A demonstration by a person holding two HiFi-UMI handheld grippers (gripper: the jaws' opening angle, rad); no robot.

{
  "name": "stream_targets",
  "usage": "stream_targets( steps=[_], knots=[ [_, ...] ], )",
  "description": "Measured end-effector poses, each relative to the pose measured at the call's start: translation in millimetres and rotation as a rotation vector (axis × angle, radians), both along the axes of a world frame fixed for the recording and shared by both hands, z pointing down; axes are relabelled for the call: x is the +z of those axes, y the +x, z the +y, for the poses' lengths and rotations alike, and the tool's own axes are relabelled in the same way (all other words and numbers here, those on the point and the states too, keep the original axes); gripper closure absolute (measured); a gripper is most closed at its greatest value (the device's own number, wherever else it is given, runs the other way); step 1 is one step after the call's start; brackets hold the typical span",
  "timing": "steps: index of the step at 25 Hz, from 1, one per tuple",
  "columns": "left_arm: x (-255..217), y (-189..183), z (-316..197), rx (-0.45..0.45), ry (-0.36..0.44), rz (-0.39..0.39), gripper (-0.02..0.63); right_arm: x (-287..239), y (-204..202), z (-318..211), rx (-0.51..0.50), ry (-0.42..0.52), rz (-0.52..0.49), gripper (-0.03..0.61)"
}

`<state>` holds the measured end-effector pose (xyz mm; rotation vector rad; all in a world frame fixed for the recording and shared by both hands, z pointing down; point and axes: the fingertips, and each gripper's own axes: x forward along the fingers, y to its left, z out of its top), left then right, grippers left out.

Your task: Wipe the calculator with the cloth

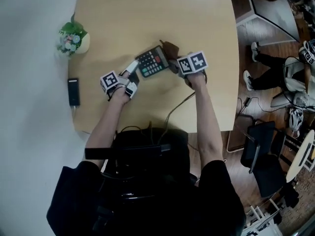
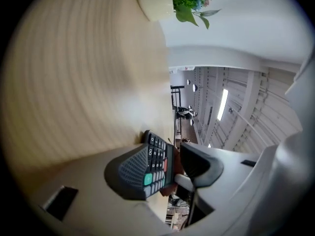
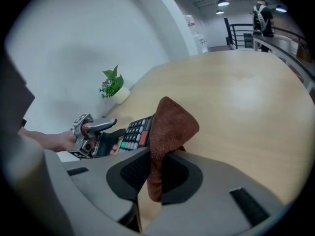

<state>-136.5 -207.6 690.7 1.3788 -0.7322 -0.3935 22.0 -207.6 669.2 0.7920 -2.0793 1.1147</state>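
The calculator (image 1: 152,61) lay keys-up near the middle of the bench (image 1: 197,23), set at a slant. The brown cloth (image 3: 170,124) stood bunched just over its far right end, pinched between the closed jaws of the right hand-held gripper (image 3: 155,173), with a loose fold standing up above them. At the near left end, the left hand-held gripper (image 2: 170,168) had its jaws apart with the calculator's edge in the gap; whether the pads touched it could not be told.

The step in hand looked to be bracing the calculator before the first stroke. A good wipe called for the left jaws to close on that edge only, clear of the keys. The cloth's loose fold should then be laid flat and drawn lightly along the keypad towards the braced end. A potted plant (image 1: 73,38) and a small black device (image 1: 73,91) sat well apart at the left.
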Motion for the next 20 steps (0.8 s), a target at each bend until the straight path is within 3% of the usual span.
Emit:
stream_targets(
  steps=[5, 10, 14, 18, 20],
  knots=[
    [0.4, 0.8, -4.8, 0.068, 0.046, -0.022, 0.460, 2.3, -10.5, 50.8, 0.152, -0.020, -0.099, 0.532],
    [-3.7, 0.4, -1.1, 0.104, 0.077, 0.004, 0.474, -5.0, 5.1, 21.5, 0.235, 0.107, -0.040, 0.532],
    [-2.8, -3.2, 0.0, 0.094, 0.083, -0.016, 0.480, -30.7, -6.1, -47.8, 0.129, 0.256, 0.012, 0.531],
    [-0.4, -1.2, -0.4, 0.087, 0.076, -0.035, 0.482, -19.4, -24.7, -50.9, -0.016, 0.212, 0.063, 0.531],
    [2.0, -2.4, 0.0, 0.087, 0.075, -0.043, 0.485, -13.2, -23.5, -30.4, -0.028, 0.201, 0.094, 0.529]
  ],
)
